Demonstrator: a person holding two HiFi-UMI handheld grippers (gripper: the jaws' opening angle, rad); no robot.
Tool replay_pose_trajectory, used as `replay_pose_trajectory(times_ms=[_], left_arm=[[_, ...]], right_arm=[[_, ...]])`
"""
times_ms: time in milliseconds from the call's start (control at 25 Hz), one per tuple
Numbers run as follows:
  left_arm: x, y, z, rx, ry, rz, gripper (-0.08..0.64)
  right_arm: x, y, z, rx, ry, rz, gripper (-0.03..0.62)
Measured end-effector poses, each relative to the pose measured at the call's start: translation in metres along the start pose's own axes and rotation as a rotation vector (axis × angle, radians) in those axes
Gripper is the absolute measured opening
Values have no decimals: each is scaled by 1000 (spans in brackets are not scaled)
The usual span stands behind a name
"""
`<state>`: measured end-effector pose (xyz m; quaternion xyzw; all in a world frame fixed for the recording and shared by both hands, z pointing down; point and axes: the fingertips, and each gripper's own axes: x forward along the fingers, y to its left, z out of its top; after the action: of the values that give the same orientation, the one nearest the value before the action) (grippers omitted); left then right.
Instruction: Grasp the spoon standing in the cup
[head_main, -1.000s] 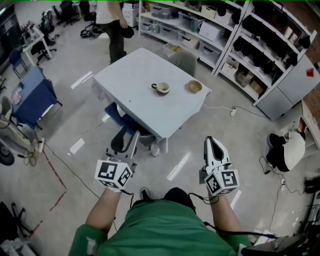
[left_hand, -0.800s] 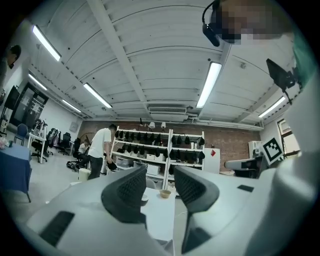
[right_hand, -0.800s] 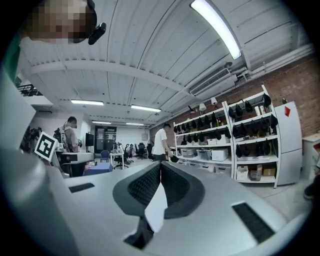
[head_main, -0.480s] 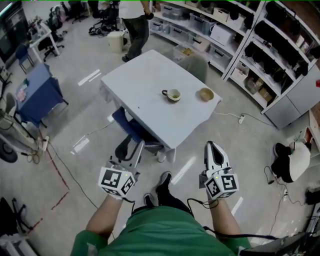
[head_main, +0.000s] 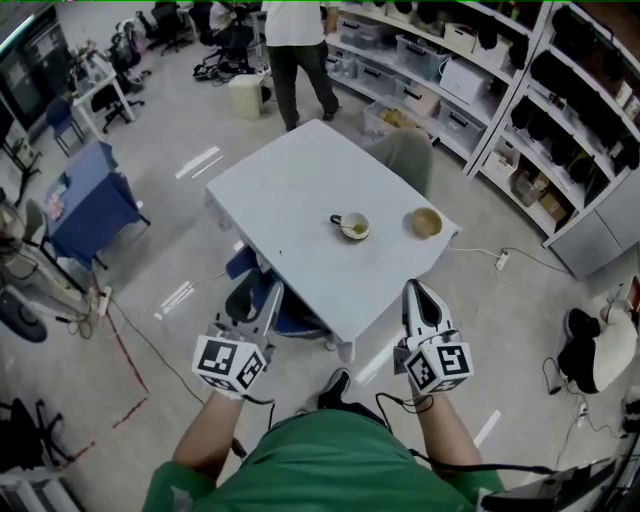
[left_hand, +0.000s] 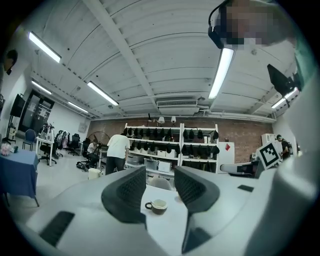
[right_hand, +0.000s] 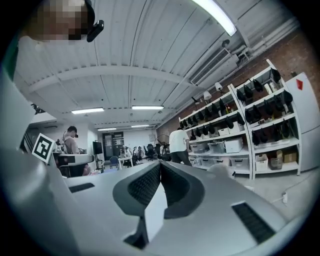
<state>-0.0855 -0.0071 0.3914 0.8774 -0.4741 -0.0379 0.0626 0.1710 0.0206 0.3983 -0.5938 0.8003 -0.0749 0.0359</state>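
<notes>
Sitting on table (head_main: 290, 200): cup (head_main: 351, 226), bowl (head_main: 427, 222).

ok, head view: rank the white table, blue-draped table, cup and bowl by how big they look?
1. white table, by far the largest
2. blue-draped table
3. cup and bowl: both small and about alike in this view, so I won't rank one over the other
</notes>
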Motion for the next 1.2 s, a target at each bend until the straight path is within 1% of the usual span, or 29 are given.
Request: replay_pose_trajectory(times_ms=[280,440,600,720,840,1040,1200], left_arm=[[72,7,-2,6,33,22,189],[98,13,-11,0,51,27,189],[120,36,-17,-14,66,36,189],[139,61,-19,-23,64,41,189],[161,91,-27,-40,79,16,189],[193,143,-44,-41,143,-73,189],[212,187,-55,-58,182,-125,189]], right_arm=[[55,-51,3,28,8,21,23],[79,-73,-7,42,27,16,23],[107,-83,-17,40,59,8,23],[132,-88,-24,14,82,-8,25],[162,-85,-32,-21,107,-39,25],[208,-69,-54,-85,167,-106,25],[248,-51,-75,-168,223,-125,26]])
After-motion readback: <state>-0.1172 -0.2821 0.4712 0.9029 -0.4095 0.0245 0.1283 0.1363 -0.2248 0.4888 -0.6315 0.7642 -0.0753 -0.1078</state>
